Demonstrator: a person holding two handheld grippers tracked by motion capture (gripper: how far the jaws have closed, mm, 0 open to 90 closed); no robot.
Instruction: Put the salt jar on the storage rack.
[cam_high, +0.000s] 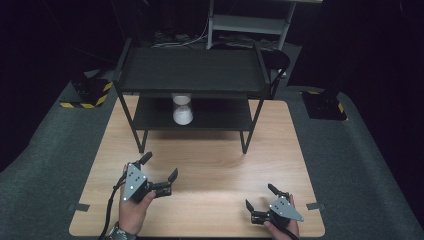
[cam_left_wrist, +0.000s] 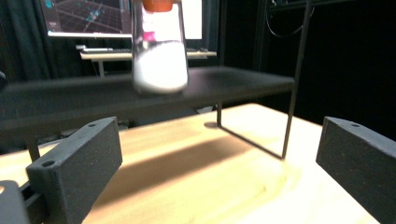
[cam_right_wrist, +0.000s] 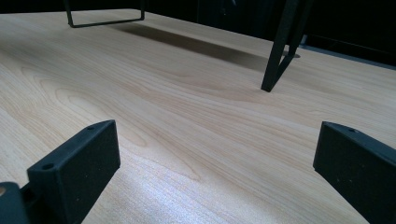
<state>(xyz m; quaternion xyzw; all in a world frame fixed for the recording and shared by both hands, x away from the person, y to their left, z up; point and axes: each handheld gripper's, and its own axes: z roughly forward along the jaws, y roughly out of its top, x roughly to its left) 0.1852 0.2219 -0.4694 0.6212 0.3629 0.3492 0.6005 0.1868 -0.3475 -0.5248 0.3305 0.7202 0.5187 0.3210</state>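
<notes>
Clear sand-filled hourglass (cam_high: 182, 108) at twelve o'clock on black metal shelf's lower tier (cam_high: 220, 116); left gripper (cam_high: 160, 172) and right gripper (cam_high: 260, 197) gaping wide, empty.

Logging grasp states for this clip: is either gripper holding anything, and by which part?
Nothing is held. The left gripper and right gripper are both open over the table; the jar stands untouched on the lower shelf.

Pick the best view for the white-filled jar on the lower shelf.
Left gripper view: the jar is close, showing white contents and orange cap, though blurred. High view shows it small, its top hidden by the upper shelf. Right gripper view gives rack legs.
</notes>
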